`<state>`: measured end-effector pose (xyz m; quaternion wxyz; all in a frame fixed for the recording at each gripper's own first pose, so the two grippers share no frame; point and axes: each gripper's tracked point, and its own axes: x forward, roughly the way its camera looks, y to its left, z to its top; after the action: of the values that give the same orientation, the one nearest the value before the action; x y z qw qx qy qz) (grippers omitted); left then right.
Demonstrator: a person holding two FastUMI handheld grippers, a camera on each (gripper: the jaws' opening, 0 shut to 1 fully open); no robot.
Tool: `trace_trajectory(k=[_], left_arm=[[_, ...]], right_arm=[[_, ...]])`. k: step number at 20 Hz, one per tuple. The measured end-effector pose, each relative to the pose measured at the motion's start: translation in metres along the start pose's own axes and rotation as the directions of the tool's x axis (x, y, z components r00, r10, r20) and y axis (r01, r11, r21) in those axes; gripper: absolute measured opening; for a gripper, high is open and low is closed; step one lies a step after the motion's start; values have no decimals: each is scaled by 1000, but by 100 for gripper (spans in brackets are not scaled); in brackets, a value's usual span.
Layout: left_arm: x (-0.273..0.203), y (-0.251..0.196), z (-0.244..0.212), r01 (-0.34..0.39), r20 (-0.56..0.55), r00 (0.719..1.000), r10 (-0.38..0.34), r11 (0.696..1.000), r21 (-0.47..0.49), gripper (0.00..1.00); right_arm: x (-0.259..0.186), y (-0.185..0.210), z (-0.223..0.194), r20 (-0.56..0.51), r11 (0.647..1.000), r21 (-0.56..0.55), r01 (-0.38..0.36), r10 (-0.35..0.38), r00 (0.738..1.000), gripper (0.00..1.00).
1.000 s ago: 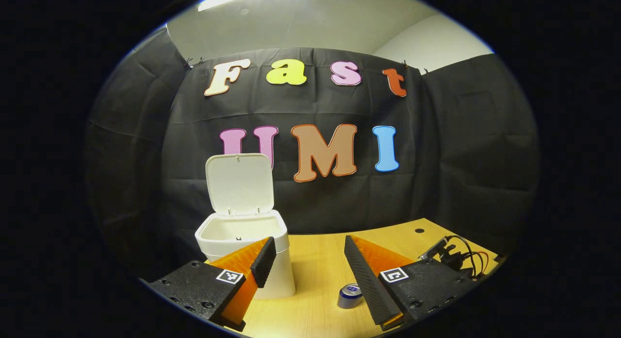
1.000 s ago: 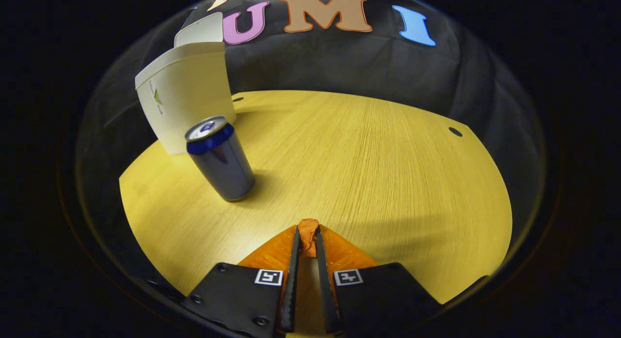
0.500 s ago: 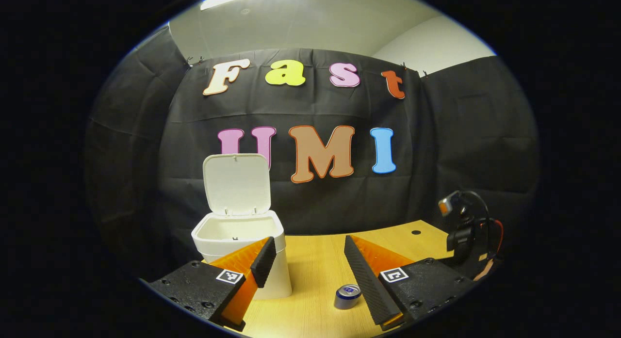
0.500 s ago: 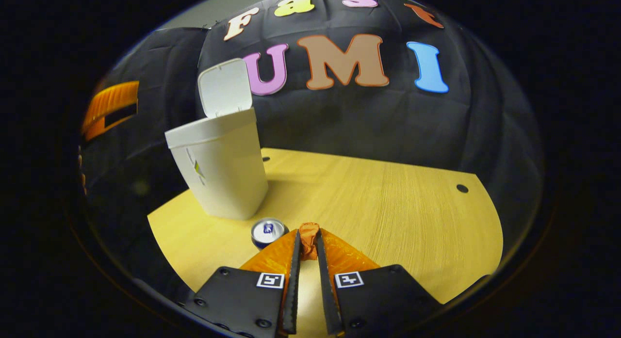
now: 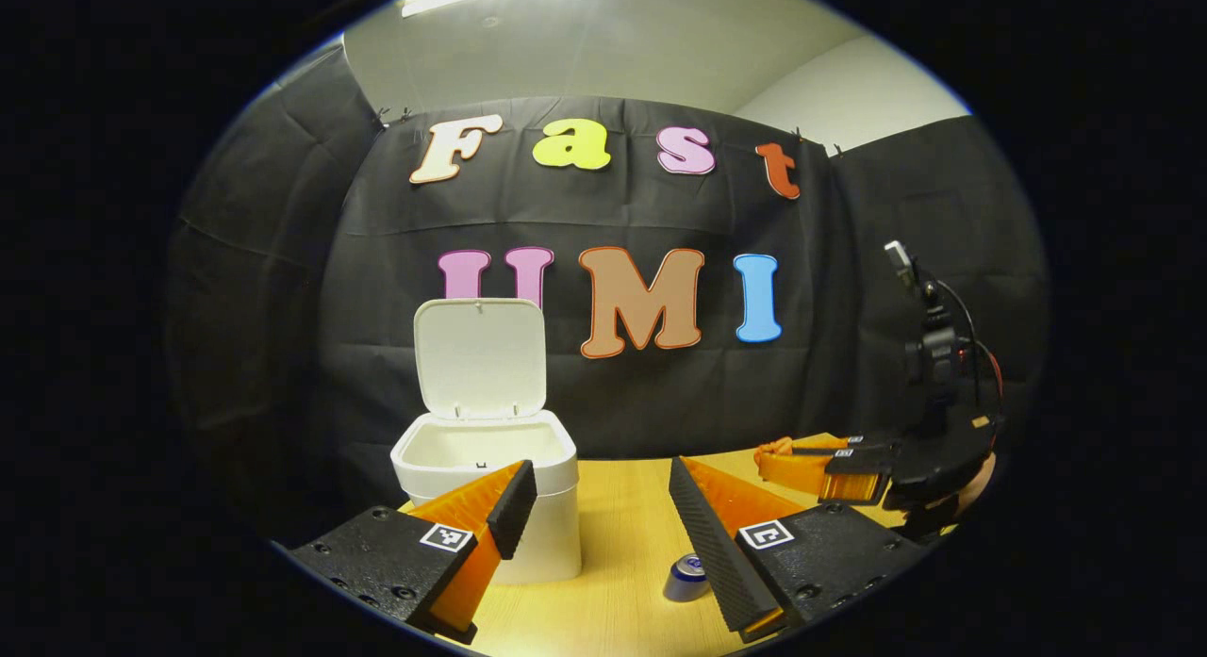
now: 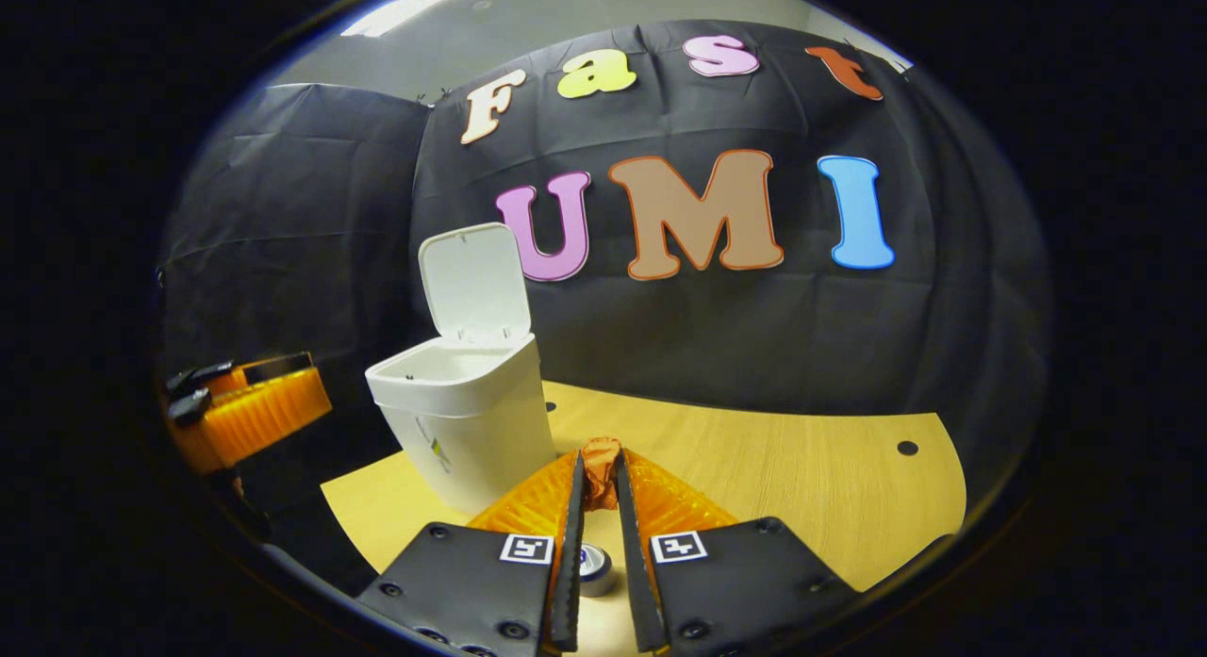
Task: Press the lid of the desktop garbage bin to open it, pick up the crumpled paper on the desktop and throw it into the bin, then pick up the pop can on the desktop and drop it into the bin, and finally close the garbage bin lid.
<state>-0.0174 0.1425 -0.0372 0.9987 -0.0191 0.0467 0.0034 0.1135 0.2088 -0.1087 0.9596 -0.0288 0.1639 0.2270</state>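
The white desktop bin (image 5: 542,530) stands on the wooden table (image 5: 622,534) with its lid (image 5: 481,355) swung upright. My left gripper (image 5: 599,506) is open, hovering in front of the bin with nothing between its fingers. A blue pop can (image 5: 686,575) stands upright, right of the bin. My right gripper (image 6: 599,478) is shut on a small orange-brown crumpled paper (image 6: 601,467), raised above the can (image 6: 594,567) and just right of the bin (image 6: 467,421) with its open lid (image 6: 476,282). In the left gripper view the right gripper (image 5: 801,459) hangs at the right.
The table (image 6: 801,487) stretches right of the bin, with a small dark hole (image 6: 907,447) near its far edge. The left gripper (image 6: 255,407) sits at the left edge of the right gripper view, beyond the bin. Black cloth walls close the booth behind.
My right gripper has risen from low over the table to above the can, still holding the paper, and now faces the bin. The left gripper has barely shifted.
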Motion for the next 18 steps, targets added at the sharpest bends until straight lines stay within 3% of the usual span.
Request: trace_trajectory(k=[8, 18], left_arm=[[0, 47, -8, -36, -11, 999, 36, 999, -12, 87], [1, 110, -17, -60, -21, 998, 60, 998, -24, 87]], right_arm=[[29, 59, 65, 109, 995, -75, -67, 75, 991, 25], [83, 125, 103, 147, 987, -111, -114, 130, 981, 23]])
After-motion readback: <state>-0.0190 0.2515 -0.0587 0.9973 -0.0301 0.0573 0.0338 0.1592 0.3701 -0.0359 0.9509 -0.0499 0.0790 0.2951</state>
